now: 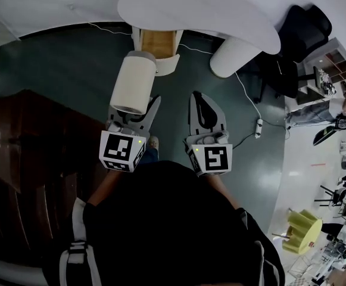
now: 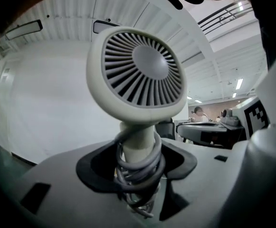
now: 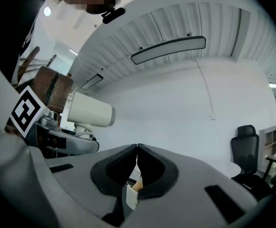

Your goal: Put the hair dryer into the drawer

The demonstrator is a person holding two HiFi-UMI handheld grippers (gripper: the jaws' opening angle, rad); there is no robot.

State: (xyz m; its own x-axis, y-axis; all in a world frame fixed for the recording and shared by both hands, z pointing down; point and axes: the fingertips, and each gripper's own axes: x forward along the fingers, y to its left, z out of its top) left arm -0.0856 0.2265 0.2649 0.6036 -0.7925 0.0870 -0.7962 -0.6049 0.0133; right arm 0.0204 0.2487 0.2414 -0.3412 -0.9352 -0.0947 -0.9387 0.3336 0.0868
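Head view, load: the left gripper (image 1: 134, 113) is clamped on the hair dryer (image 1: 134, 83), whose pale barrel rides above the jaws, over the dark floor (image 1: 71, 64).
Head view, free tool: the right gripper (image 1: 201, 98) is just right of it, jaws pressed together with nothing between them.
Head view, destination: a dark wooden cabinet (image 1: 30, 154) stands at near left. No drawer can be made out, open or shut.
Head view, hazard: a white table (image 1: 196, 8) lies far ahead, and the barrel could clip either piece of furniture in a careless swing.
Left gripper view, grasp: the jaws close on the handle (image 2: 138, 141) below the rear grille (image 2: 140, 72), through several loops of grey cord (image 2: 140, 170).
Left gripper view, hazard: the pads probably bear partly on cord rather than on the handle itself. The heavy head could then tip or twist in the grip, and a slack loop at the bottom could catch on a drawer edge.
Right gripper view, state: the jaws meet at the tips and carry nothing. The dryer is seen at left, in front of the cabinet.
Right gripper view, hazard: if the drawer is shut, this tool must pull it out. A poor hold on the front would leave the opening too narrow, and the dryer — held with its barrel uppermost — might then jam at the opening.
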